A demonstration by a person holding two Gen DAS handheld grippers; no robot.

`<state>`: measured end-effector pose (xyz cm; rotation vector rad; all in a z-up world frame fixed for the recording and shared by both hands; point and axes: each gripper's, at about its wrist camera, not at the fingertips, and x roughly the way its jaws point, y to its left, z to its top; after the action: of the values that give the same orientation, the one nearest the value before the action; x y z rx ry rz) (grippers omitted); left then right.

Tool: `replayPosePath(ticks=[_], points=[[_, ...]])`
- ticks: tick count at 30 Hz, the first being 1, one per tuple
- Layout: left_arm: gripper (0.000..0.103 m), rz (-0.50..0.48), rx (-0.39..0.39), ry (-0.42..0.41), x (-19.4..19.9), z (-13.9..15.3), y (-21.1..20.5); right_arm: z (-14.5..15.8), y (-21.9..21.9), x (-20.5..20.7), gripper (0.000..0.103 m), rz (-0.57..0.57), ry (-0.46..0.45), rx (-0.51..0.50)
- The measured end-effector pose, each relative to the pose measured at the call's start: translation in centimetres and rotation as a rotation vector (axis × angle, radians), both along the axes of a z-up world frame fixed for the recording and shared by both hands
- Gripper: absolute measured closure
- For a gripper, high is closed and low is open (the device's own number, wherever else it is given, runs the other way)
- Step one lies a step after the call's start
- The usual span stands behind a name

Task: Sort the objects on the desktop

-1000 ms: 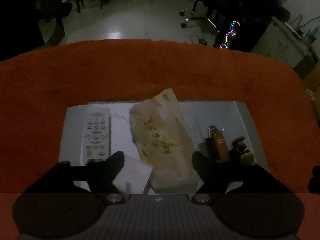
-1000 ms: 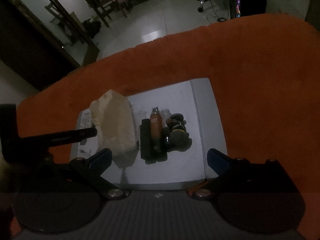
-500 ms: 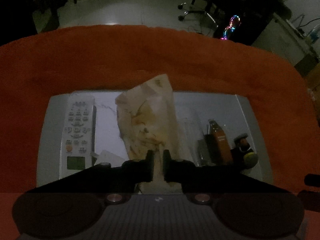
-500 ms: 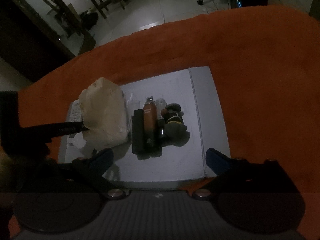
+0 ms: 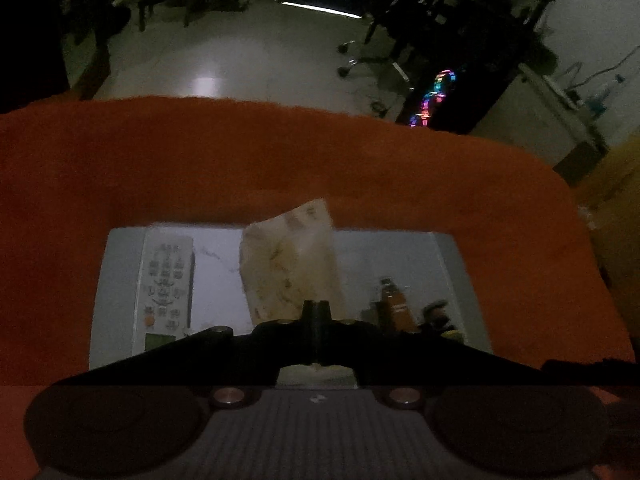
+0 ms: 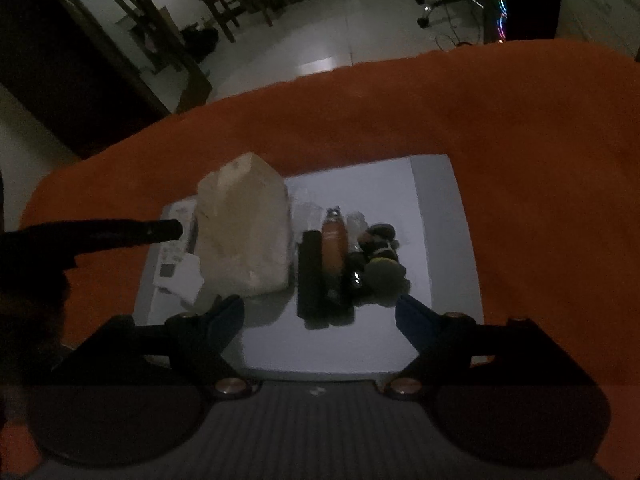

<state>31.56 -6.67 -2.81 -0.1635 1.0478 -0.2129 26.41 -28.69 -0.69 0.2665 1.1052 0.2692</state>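
Pinching crinkled bag [image 5: 292,264] by its near edge, lifted over tray [image 5: 120,264] middle | left gripper [image 5: 316,320] clamped on it | right gripper [image 6: 320,316] spread wide, empty | light, floppy, tears easily: hold the folded edge.

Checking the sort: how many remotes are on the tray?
1: the remote lies at the tray's left edge, left of the bag. Others may hide behind it.

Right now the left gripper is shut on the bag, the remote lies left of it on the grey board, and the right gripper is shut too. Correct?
Not quite: the right gripper is open, jaws wide apart over the board, as the right wrist view shows. The left gripper is indeed shut on the bag, remote to its left.
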Motion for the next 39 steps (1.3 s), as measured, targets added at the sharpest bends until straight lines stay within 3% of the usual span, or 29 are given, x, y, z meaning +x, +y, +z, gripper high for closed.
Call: replayPosePath(ticks=[8,10,12,15,17,23,28,34,36,39], points=[[0.1,0.024,0.043,0.024,1.1,-0.9,1.0,0.1,2.7,-0.4,0.016,0.053,-0.021,0.032],[0.089,0.028,0.036,0.025,1.7,-1.6,1.1,0.0,3.2,-0.4,0.016,0.066,-0.032,0.031],[0.06,0.05,0.049,0.019,2.0,-2.0,1.3,-0.1,3.9,-0.1,0.021,0.095,-0.053,0.007],[0.058,0.061,0.02,0.003,2.4,-2.3,1.6,-0.7,4.8,0.5,0.03,0.133,-0.073,-0.019],[0.058,0.056,-0.005,0.013,2.9,-2.4,1.5,-1.3,4.9,0.8,0.031,0.137,-0.067,-0.018],[0.055,0.052,-0.034,-0.001,1.7,-0.3,2.5,-0.8,1.9,0.7,0.03,0.034,-0.018,0.114],[0.055,0.101,-0.057,-0.067,-0.8,4.6,5.6,3.6,-2.3,-1.3,0.029,-0.046,-0.049,0.217],[0.055,0.215,-0.055,-0.174,-5.3,12.5,9.8,13.7,-6.8,-4.3,0.023,-0.197,-0.125,0.333],[0.055,0.23,-0.034,-0.207,-7.2,14.7,10.8,16.4,-7.8,-5.8,0.011,-0.244,-0.105,0.405],[0.055,0.238,0.015,-0.265,-10.2,17.5,12.3,20.3,-9.1,-8.4,0.01,-0.285,-0.049,0.449]])
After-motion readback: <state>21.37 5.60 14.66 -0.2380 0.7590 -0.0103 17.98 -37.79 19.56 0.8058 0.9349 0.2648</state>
